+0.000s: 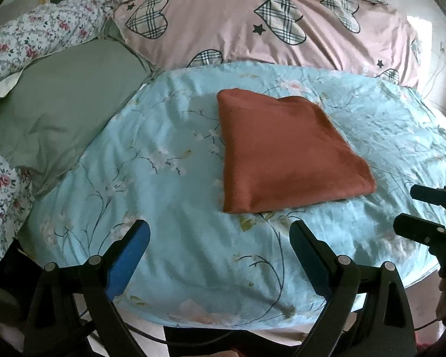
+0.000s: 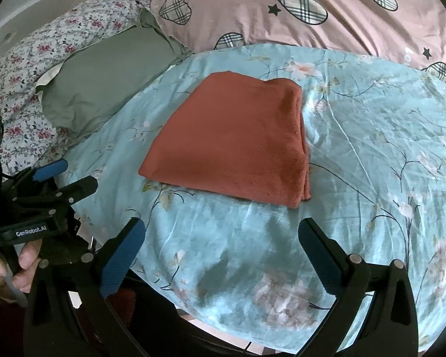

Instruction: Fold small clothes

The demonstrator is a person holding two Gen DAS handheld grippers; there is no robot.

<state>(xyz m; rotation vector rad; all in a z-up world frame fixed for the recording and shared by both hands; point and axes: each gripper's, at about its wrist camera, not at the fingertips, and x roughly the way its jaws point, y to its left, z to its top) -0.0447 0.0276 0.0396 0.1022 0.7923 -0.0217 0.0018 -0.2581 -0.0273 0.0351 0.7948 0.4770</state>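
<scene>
My left gripper and right gripper are both spread wide, holding nothing. The folded red cloth lies just ahead on the bed.

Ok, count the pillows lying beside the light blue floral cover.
2 in view: a plain sage-green pillow left of the cover, and a white pillow with small red flowers behind and left of it. More may lie hidden beyond the frame.

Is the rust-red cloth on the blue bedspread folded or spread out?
Folded. The rust-red cloth lies as a compact rectangle with stacked layer edges at its right side, flat on the blue bedspread; neither gripper touches it.
</scene>
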